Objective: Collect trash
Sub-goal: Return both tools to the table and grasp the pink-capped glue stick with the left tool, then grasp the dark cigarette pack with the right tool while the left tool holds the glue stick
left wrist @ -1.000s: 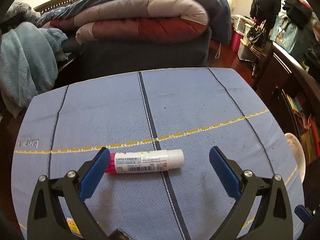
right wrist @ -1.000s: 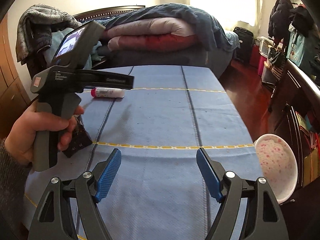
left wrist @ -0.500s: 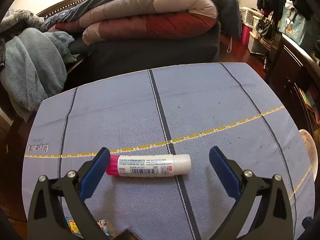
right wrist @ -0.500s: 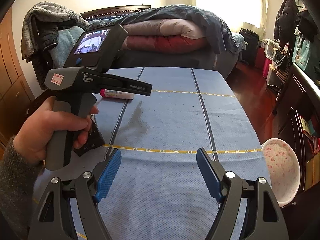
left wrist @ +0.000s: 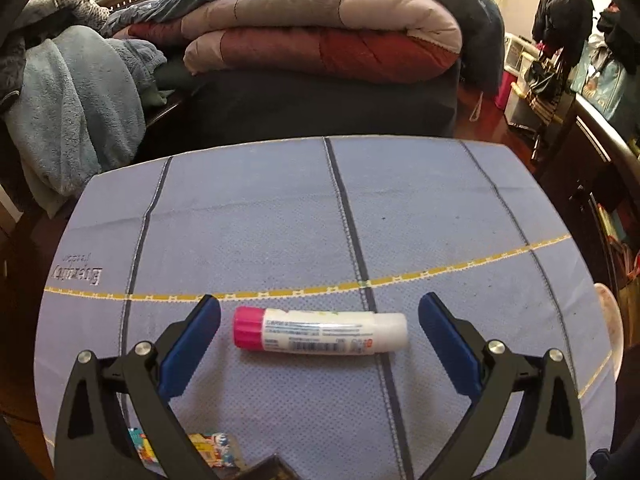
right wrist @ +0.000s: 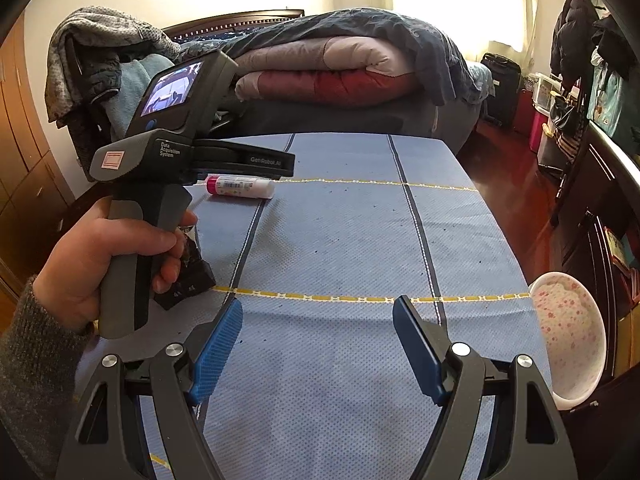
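Straddling the glue stick (left wrist: 320,334) without touching it, the left gripper (left wrist: 319,322) stood wide open, the pink cap toward nine o'clock and the white end toward three. Its person's hand (right wrist: 108,264) gripped the handle. The right gripper (right wrist: 318,330) gaped empty over the blue cloth (right wrist: 340,240). A flowered bowl (right wrist: 572,332) sat at three o'clock; folded quilts (right wrist: 332,72) lay at twelve.

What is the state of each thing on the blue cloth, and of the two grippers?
Glue stick: capped, lying on its side between the left gripper's pads, untouched.
Left gripper: open, holds nothing.
Right gripper: open, empty.
Bowl: tilted at the cloth's right edge, looks empty.
Dark packet: lying flat beside the left hand.
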Available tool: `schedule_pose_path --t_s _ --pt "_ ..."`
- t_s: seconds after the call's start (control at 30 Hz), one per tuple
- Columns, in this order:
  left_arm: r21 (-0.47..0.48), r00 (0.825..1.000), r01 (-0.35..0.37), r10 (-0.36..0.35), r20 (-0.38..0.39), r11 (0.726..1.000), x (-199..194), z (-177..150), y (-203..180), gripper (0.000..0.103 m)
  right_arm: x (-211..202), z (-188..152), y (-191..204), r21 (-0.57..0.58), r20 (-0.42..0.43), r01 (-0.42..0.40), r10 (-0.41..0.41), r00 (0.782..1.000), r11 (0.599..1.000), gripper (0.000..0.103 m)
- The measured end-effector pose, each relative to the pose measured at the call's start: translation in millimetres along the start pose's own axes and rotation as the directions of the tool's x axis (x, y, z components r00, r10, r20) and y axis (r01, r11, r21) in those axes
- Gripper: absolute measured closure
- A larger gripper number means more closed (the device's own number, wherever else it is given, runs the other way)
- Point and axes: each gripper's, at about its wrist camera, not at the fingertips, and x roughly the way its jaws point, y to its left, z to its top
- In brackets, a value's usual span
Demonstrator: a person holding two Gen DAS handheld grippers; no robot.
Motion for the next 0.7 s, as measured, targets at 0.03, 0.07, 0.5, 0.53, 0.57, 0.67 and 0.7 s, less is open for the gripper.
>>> schedule_pose_path --t_s 0.03,0.07,0.5,0.53,0.57,0.67,0.7 --pt "0.006 1.0 0.005 -0.005 -0.01 1.0 1.4 -0.1 0.6 0.004 -0.5 -0.2 0.6 0.0 0.001 -0.001 0.001 1.0 1.0 0.026" --pt "0.006 1.0 0.009 -0.009 -0.008 1.0 1.0 -0.8 1.1 0.004 -1.2 -0.4 1.1 0.001 0.001 -0.002 0.002 1.0 1.0 0.026" --pt "0.037 0.994 0.083 -0.08 -0.071 0.996 9.5 -3.9 -4.6 0.017 -3.9 0.4 6.6 0.004 0.002 -0.019 0.019 1.0 1.0 0.026" --pt "0.036 0.994 0.09 -0.087 -0.07 0.995 8.5 -4.7 -4.6 0.017 -4.3 0.5 6.1 0.004 0.003 -0.019 0.019 1.0 1.0 0.026" --pt "0.037 0.993 0.094 -0.091 -0.07 0.995 7.8 -5.2 -4.3 0.017 -5.1 0.6 6.2 0.005 0.005 -0.017 0.017 1.0 1.0 0.026" --pt "0.037 0.993 0.104 -0.102 -0.057 0.994 4.2 -6.8 -3.0 0.017 -5.9 0.3 7.6 0.006 0.006 -0.019 0.019 1.0 1.0 0.026" --pt "0.029 0.994 0.105 -0.104 -0.04 0.994 0.2 -7.3 -0.5 0.017 -6.0 0.4 8.3 0.005 0.006 -0.018 0.018 1.0 1.0 0.026"
